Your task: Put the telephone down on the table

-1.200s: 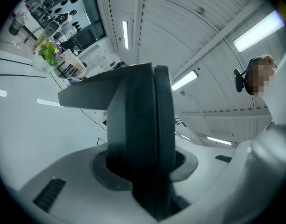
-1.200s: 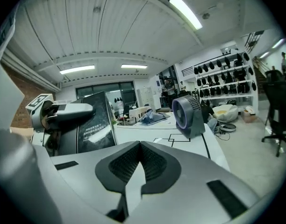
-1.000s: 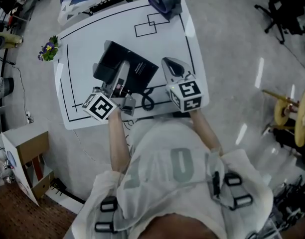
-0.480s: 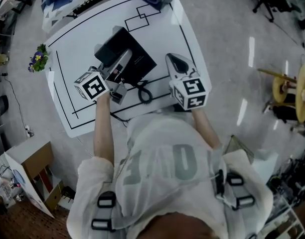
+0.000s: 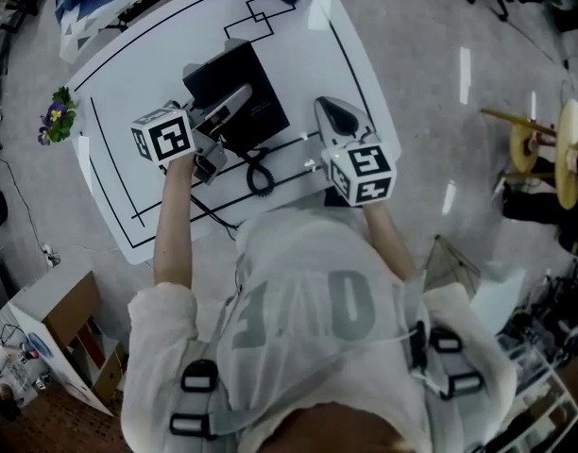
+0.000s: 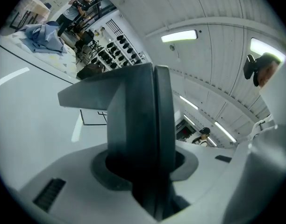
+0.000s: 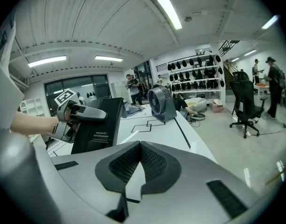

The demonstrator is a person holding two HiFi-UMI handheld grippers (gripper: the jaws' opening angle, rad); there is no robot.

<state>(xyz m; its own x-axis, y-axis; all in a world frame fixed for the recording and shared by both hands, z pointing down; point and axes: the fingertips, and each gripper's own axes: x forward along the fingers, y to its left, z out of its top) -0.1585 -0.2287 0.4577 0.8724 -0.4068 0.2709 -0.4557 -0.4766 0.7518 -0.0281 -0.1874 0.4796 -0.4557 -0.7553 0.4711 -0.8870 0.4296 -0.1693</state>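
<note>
L gripper point(image 5: 234, 102) clamped on black telephone point(image 5: 259, 111), held tilted between its jaws, lower edge near table point(image 5: 119, 92). R gripper point(image 7: 133, 164) shut, empty, to its right. Set-down step, I'd say: next needs phone laid flat, then jaws opened.

a pale short-sleeved t-shirt point(image 5: 298, 253) with big grey letters point(image 5: 341, 305) covers the person, and black harness buckles point(image 5: 198, 381) sit on it. the left gripper point(image 5: 234, 100) and right gripper point(image 5: 329, 113) are grey shells, each carrying a white cube point(image 5: 164, 136) of black square markers; ribbed dark pads point(image 7: 122, 164) line the right one.
</note>
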